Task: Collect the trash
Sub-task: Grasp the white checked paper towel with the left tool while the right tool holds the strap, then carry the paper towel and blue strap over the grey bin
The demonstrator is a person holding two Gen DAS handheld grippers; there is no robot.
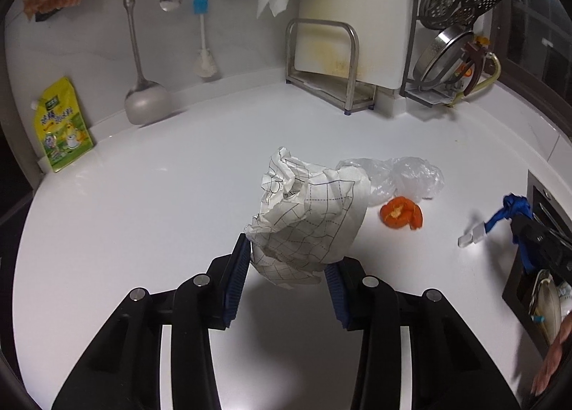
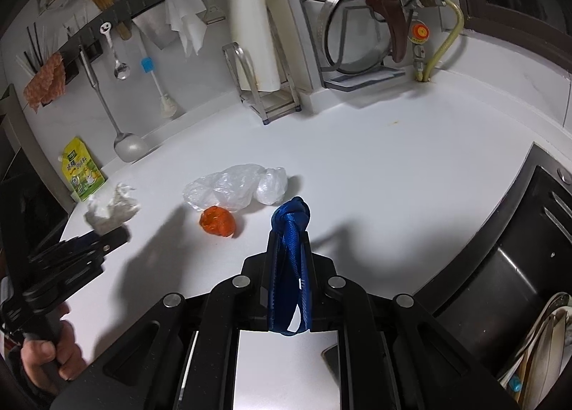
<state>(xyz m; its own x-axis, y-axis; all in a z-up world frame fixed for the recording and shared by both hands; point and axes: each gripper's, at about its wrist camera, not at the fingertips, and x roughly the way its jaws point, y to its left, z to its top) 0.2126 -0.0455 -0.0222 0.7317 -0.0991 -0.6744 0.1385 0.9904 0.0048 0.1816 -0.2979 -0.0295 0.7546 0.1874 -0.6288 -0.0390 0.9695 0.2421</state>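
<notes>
Left hand-held gripper (image 1: pixel 286 259) clamped on crumpled white grid-printed paper (image 1: pixel 311 216), lifted off the white bench (image 1: pixel 143 216). Right hand-held gripper (image 2: pixel 289 249) pinched shut on knotted blue webbing strap (image 2: pixel 290 227). Still lying at 12 o'clock: clear crinkled plastic bag (image 2: pixel 236 188) and orange peel (image 2: pixel 217 221) (touching). Bag's light and slippery, so grab a bunched fold; peel's soft, so pinch its edge.

Both wrist cameras look close and steeply down over the white worktop (image 1: pixel 143 202) toward its back wall edge; the right views from the sink side. Both share the orange peel (image 1: pixel 402 212) (image 2: pixel 217 222) mid-worktop.
</notes>
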